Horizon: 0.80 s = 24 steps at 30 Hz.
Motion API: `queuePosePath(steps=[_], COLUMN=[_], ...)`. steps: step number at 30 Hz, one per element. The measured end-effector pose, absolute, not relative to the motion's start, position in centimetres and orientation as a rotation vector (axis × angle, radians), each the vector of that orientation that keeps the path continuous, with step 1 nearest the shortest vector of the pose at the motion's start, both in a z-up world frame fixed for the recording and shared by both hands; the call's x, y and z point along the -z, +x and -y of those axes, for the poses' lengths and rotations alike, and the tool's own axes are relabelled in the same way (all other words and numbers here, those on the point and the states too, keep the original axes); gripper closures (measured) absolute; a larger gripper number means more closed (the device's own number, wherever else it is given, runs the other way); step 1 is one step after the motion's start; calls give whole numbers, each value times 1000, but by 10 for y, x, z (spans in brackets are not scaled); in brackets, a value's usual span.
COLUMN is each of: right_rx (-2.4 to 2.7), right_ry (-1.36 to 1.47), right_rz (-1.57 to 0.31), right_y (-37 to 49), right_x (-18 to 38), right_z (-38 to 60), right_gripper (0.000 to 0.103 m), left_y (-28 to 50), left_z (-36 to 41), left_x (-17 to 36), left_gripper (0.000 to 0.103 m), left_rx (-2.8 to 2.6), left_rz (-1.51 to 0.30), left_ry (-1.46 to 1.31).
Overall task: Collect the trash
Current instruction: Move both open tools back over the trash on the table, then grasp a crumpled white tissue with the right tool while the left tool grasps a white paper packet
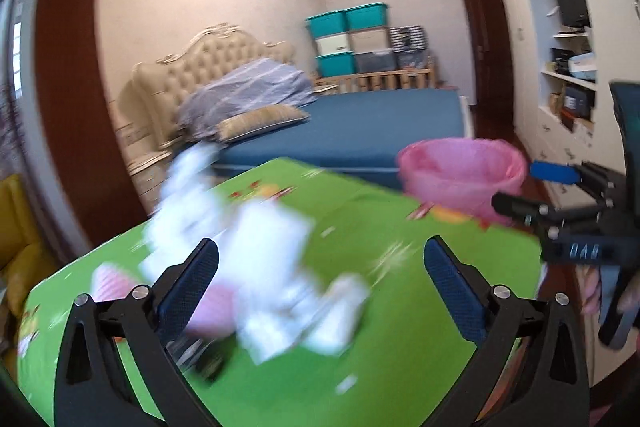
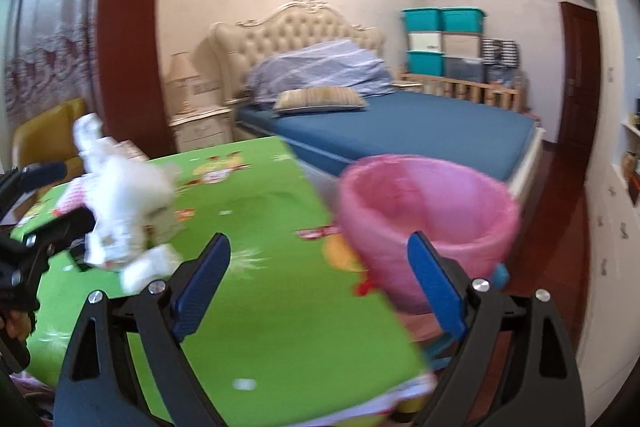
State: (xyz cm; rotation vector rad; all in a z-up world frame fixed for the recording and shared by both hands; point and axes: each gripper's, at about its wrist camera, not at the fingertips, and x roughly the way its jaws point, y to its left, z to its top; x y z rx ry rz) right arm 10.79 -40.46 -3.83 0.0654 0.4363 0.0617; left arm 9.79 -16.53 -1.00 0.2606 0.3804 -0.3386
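A blurred heap of crumpled white paper and pink wrappers (image 1: 248,259) lies on the green patterned tablecloth (image 1: 380,307). My left gripper (image 1: 320,247) stands open just before the heap, whose near side reaches in by the left finger; the pads press on nothing. A bin with a pink liner (image 1: 460,171) stands off the table's far right corner. In the right wrist view my right gripper (image 2: 318,243) is open and holds nothing, over the table's right edge, with the bin (image 2: 428,203) just ahead on the right. The heap (image 2: 120,211) and left gripper (image 2: 56,197) are at the left.
A bed with a blue sheet (image 2: 420,131) lies beyond the table, with stacked storage boxes (image 2: 440,39) behind it. A yellow chair (image 2: 48,135) and a nightstand (image 2: 200,131) stand at the left. White shelves and drawers (image 1: 568,99) line the right wall.
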Motion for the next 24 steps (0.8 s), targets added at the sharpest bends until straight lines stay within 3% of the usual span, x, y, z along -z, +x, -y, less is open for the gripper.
queuePosePath(steps=[9, 19, 24], right_rx=[-213, -222, -205], right_ry=[-12, -58, -67], right_rz=[-542, -568, -576], right_y=[126, 140, 164], right_x=[58, 62, 61], right_z=[312, 266, 252], right_gripper=[16, 16, 35], left_y=[66, 63, 75], left_z=[15, -17, -5], left_x=[50, 63, 57], left_gripper=[6, 6, 6], left_rx=[37, -33, -19], left_rz=[-524, -532, -558], left_ry=[112, 91, 65])
